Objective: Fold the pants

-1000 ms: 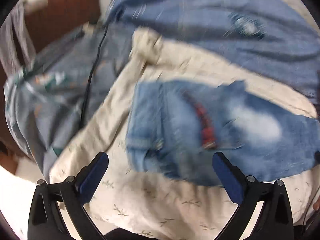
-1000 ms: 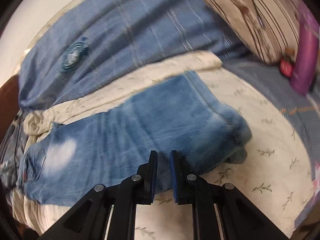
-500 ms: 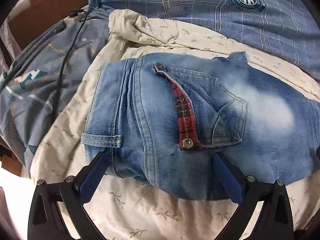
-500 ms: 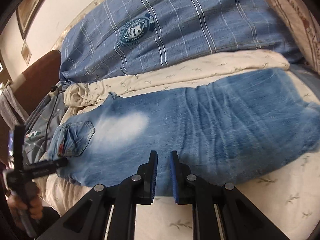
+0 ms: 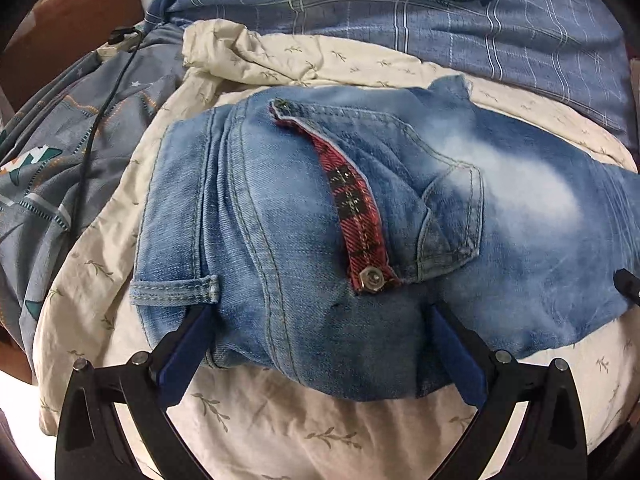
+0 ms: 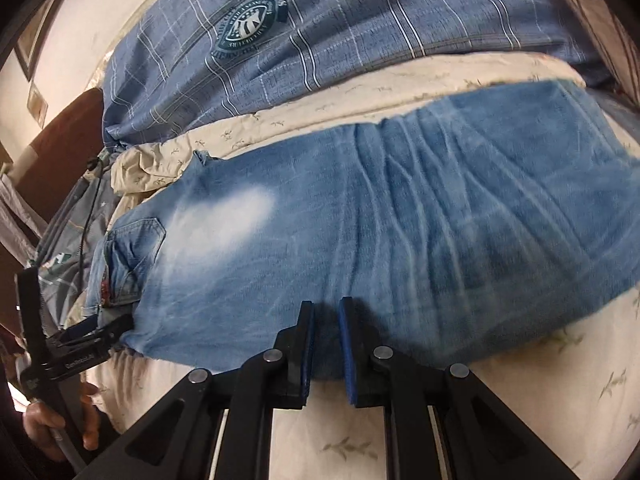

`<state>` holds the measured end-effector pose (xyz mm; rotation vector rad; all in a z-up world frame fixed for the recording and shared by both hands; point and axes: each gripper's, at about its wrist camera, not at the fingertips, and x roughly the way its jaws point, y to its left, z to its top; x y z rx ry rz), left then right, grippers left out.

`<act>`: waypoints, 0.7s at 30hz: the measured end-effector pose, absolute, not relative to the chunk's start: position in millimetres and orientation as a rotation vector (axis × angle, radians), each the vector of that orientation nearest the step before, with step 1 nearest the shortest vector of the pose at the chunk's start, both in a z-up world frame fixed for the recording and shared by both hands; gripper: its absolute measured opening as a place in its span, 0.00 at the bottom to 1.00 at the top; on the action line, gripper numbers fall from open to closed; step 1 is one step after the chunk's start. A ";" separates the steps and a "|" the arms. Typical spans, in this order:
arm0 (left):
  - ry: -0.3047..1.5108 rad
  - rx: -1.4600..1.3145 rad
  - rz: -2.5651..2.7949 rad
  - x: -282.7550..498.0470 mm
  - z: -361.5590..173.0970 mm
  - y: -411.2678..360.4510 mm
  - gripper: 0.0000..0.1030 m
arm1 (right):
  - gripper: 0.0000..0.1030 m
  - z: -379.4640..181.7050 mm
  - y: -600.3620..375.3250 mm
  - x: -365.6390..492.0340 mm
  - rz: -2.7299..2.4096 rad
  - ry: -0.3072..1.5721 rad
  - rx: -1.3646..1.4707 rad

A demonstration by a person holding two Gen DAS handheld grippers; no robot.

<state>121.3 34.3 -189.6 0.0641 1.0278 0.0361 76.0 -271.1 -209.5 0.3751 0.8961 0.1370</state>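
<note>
**Claws close in on jeans**

Both claws have dropped nearer the jeans, which lie flat across the bed. Left claw is spread wide, straddling the waist's near edge. Right claw, pressed together, hovers at the near mid-leg edge.

faded blue jeans, red plaid pocket trim

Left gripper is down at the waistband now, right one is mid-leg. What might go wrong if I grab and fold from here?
1. The left gripper stands wide open across thick, layered denim at the waistband of the jeans; closing may pinch only the top layer.
2. The right gripper is shut at the leg's near edge, holding nothing; it must open first.
3. The cream sheet lies directly under the hem and could get pinched too.
</note>
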 end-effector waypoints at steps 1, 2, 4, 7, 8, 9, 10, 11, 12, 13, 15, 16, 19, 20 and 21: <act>1.033 0.071 0.030 121.0 -189.8 34.0 1.00 | 0.16 -209.6 -271.5 74.7 0.139 0.900 0.375; 1.040 0.073 0.021 121.3 -189.4 33.8 1.00 | 0.16 -209.1 -272.5 72.9 0.140 0.901 0.372; 1.057 0.061 0.002 122.1 -186.9 36.9 1.00 | 0.15 -207.6 -270.6 72.0 0.136 0.898 0.356; 1.037 0.043 0.011 121.9 -175.8 44.0 1.00 | 0.15 -198.3 -262.6 71.8 0.121 0.899 0.305; 1.014 0.051 0.030 118.5 -169.3 45.1 1.00 | 0.16 -194.2 -259.7 72.1 0.128 0.888 0.292; 0.992 0.066 0.061 115.8 -162.7 46.5 1.00 | 0.16 -190.1 -257.3 73.3 0.142 0.875 0.288; 0.974 0.073 0.080 114.0 -157.5 49.0 1.00 | 0.16 -183.8 -254.1 75.8 0.161 0.856 0.286; 0.953 0.065 0.098 112.8 -150.2 53.4 1.00 | 0.16 -177.3 -250.5 78.7 0.176 0.837 0.283; 0.933 0.049 0.109 111.9 -144.0 58.6 1.00 | 0.16 -170.3 -245.3 83.3 0.193 0.819 0.277; 0.907 0.025 0.121 111.7 -136.8 66.2 1.00 | 0.16 -164.2 -238.2 90.7 0.215 0.813 0.270; 0.909 0.018 0.138 116.8 -135.4 76.5 1.00 | 0.16 -157.5 -222.7 108.6 0.249 0.826 0.262; 0.935 0.029 0.145 122.1 -138.6 80.7 1.00 | 0.16 -155.2 -214.2 120.1 0.262 0.833 0.268; 0.988 0.044 0.166 131.0 -155.0 93.0 1.00 | 0.16 -151.6 -190.1 153.6 0.293 0.851 0.273; 1.015 0.049 0.173 132.6 -162.7 96.7 1.00 | 0.16 -152.8 -180.8 168.6 0.295 0.865 0.262; 1.039 0.051 0.177 136.1 -170.7 100.0 1.00 | 0.16 -155.1 -174.2 178.8 0.294 0.883 0.252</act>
